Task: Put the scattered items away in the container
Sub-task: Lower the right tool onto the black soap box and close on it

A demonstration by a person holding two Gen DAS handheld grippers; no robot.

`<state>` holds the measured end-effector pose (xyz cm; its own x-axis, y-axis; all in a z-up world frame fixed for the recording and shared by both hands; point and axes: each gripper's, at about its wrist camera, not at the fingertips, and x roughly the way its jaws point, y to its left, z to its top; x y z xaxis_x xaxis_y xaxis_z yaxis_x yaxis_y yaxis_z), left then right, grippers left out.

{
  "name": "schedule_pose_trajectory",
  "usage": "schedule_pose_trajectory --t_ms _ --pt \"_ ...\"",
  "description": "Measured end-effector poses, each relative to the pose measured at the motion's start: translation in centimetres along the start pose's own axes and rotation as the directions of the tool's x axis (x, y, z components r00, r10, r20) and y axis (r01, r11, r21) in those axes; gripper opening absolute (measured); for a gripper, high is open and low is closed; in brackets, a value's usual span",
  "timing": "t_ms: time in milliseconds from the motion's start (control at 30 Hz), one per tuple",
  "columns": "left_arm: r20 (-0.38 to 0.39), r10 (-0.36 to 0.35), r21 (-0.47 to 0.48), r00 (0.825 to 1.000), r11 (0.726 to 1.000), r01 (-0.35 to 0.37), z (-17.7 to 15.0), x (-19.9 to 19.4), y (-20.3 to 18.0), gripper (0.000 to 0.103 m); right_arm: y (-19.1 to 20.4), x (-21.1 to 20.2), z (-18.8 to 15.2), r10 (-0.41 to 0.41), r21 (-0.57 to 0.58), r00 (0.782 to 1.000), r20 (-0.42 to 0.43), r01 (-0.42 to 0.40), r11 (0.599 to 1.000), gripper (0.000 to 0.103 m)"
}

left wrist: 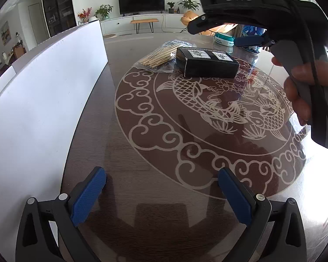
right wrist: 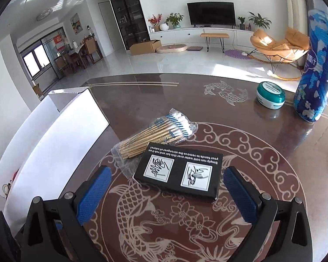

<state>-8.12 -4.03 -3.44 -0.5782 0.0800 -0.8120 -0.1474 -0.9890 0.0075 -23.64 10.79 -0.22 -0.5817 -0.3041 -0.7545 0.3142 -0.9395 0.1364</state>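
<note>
A flat black box (right wrist: 179, 172) with two white picture labels lies on the dark patterned table (right wrist: 262, 152). It rests partly on a clear bag of cotton swabs (right wrist: 157, 133). My right gripper (right wrist: 167, 179) is open just above the table, its blue pads flanking the near end of the black box (left wrist: 205, 62). The white container (right wrist: 61, 126) stands at the left. My left gripper (left wrist: 161, 179) is open over bare table, close beside the container's wall (left wrist: 43, 91). A teal round tin (right wrist: 270, 97) and a blue wrapped roll (right wrist: 317, 65) stand at the far right.
A hand (left wrist: 301, 85) holds the right gripper's handle at the upper right of the left wrist view. The swab bag (left wrist: 157, 57) lies behind the box there. Beyond the table's far edge is a living room floor with a TV and chairs.
</note>
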Motion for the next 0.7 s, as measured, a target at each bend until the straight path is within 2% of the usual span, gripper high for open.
schedule_pose_trajectory --t_ms 67,100,167,300,500,700 --pt "0.0 0.0 0.0 1.0 1.0 0.0 0.0 0.0 0.0 0.103 1.8 2.6 1.1 -0.06 -0.083 0.997 -0.047 0.056 0.995 0.103" --pt "0.0 0.0 0.0 1.0 1.0 0.0 0.0 0.0 0.0 0.103 2.5 3.7 1.2 -0.125 -0.134 0.991 -0.049 0.118 0.984 0.103" --pt "0.0 0.0 0.0 1.0 1.0 0.0 0.0 0.0 0.0 0.103 2.8 5.1 0.7 -0.252 -0.212 0.966 -0.05 0.236 0.948 0.103" --pt "0.0 0.0 0.0 1.0 1.0 0.0 0.0 0.0 0.0 0.103 -0.9 3.7 -1.6 -0.247 -0.14 0.968 -0.037 0.24 0.961 0.103" --pt "0.0 0.0 0.0 1.0 1.0 0.0 0.0 0.0 0.0 0.103 -6.4 -2.2 -6.7 -0.276 -0.072 0.961 -0.028 0.274 0.959 0.103" --pt "0.0 0.001 0.0 1.0 1.0 -0.001 0.0 0.0 0.0 0.103 -7.0 -8.9 -14.0 -0.246 -0.029 0.969 -0.021 0.245 0.969 0.103"
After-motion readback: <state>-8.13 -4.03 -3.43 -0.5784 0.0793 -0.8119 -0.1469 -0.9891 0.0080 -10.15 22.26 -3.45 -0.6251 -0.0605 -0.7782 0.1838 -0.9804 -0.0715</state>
